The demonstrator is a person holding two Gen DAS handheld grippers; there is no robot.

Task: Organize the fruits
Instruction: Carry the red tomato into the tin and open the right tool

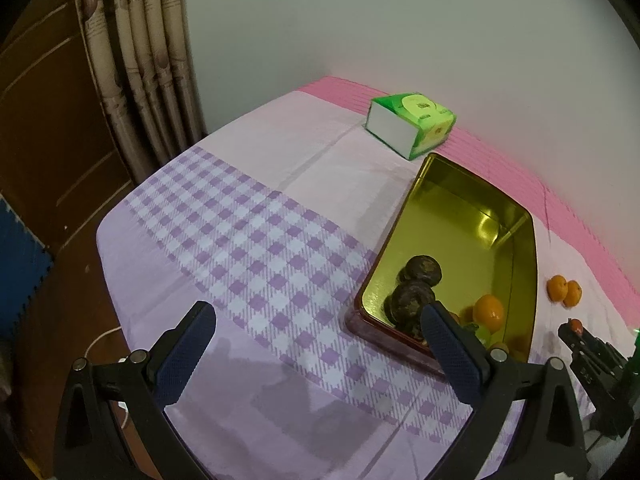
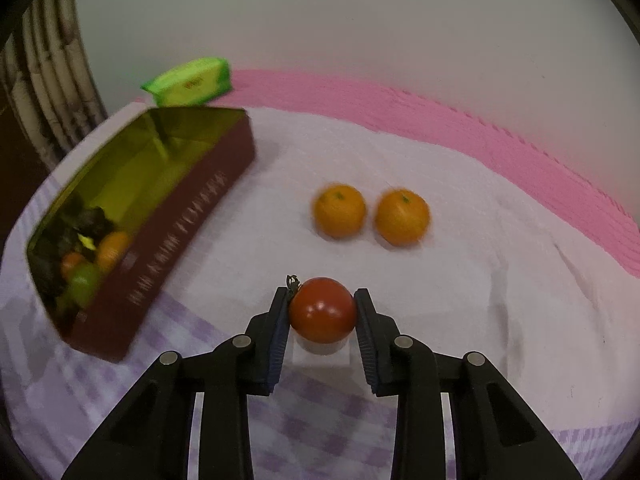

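Since the tomato (image 2: 322, 310), pinched across its middle by the closed right gripper (image 2: 322, 312) just above the cloth beside the tin (image 2: 192, 216), is judged smooth, light and easily bruised, gentle pressure is advised, while the left gripper (image 1: 316, 344) is held wide open and empty.

Two oranges (image 2: 370, 211) lie side by side right of the tin (image 2: 192, 216) — tissue pack (image 2: 190, 82) behind it

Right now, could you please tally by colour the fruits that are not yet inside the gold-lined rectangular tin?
Round orange citrus fruits lying on the cloth: 2
Round red fruit gripped in the right tongs: 1
Total: 3
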